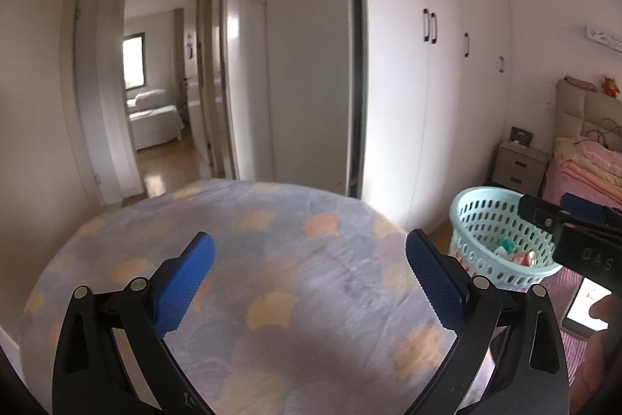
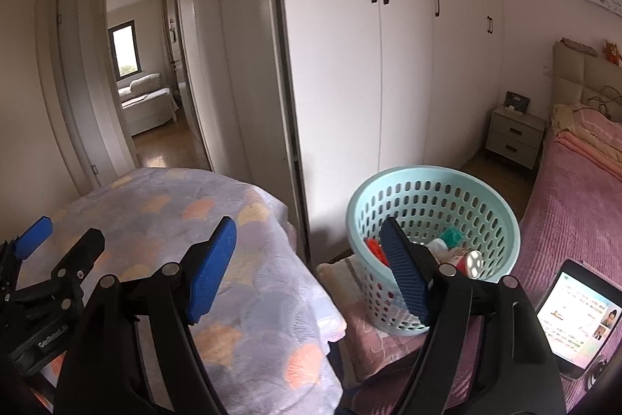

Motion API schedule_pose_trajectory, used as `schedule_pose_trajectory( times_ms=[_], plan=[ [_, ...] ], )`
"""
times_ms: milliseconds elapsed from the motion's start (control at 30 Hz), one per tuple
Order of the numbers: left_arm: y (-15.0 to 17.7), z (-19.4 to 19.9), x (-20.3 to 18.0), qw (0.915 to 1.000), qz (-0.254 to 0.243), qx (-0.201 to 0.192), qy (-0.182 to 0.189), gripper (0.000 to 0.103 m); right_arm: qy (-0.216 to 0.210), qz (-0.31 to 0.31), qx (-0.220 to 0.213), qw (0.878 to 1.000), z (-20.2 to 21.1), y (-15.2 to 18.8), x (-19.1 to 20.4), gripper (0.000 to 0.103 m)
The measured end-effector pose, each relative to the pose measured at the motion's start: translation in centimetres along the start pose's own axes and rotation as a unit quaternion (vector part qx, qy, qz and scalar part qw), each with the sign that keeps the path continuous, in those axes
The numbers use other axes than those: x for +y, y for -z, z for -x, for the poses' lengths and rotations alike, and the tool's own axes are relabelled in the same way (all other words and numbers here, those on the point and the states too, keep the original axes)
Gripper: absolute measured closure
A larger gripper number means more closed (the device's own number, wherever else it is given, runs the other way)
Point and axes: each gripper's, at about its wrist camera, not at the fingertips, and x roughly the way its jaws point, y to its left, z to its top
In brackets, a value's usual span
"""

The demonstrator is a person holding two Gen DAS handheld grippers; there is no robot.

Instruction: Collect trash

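Observation:
A pale turquoise perforated basket [image 2: 431,177] stands on a pink cushion beside the bed and holds several pieces of trash [image 2: 453,247] in red, green and white. My right gripper [image 2: 307,236] hangs open and empty, its right blue pad in front of the basket's near wall. In the left wrist view the basket [image 1: 490,220] sits at the right, with the right gripper [image 1: 548,207] reaching in over it. My left gripper [image 1: 311,251] is open above the patterned table cloth [image 1: 295,220] with nothing between its pads. It also shows at the left edge of the right wrist view as the left gripper [image 2: 62,238].
The cloth-covered table [image 2: 217,212] fills the lower left. White wardrobe doors [image 2: 350,65] stand behind the basket. A pink bed [image 2: 575,189] lies at the right with a lit tablet [image 2: 575,314] on it. A nightstand [image 2: 515,137] is at the back, an open doorway [image 2: 144,96] at the left.

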Motion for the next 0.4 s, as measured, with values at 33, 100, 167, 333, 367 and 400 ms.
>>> schedule_pose_trajectory(
  times_ms=[33,100,167,333,367,400],
  plan=[
    [0.1,-0.3,0.3,0.9999,0.002,0.01,0.003,0.008,-0.002,0.002,0.001,1.0,0.0,-0.1,0.4,0.03],
    [0.2,-0.5,0.9,0.9998,0.005,0.019,0.007,0.008,-0.006,0.007,0.001,1.0,-0.1,-0.3,1.0,0.03],
    [0.1,-0.6,1.5,0.9995,0.007,0.03,0.01,0.008,-0.01,0.014,0.0,1.0,-0.1,-0.6,1.9,0.03],
    [0.3,0.4,3.6,0.9988,0.009,0.041,-0.026,0.008,-0.03,0.032,0.002,0.999,-0.6,-0.9,4.6,0.03],
    [0.8,0.4,4.4,0.9977,0.009,0.049,-0.046,0.008,-0.036,0.036,0.004,0.999,-0.8,-0.9,5.4,0.03],
    [1.2,0.3,5.0,0.9967,0.011,0.056,-0.058,0.008,-0.041,0.04,0.007,0.998,-1.1,-0.8,6.2,0.03]
  ],
)
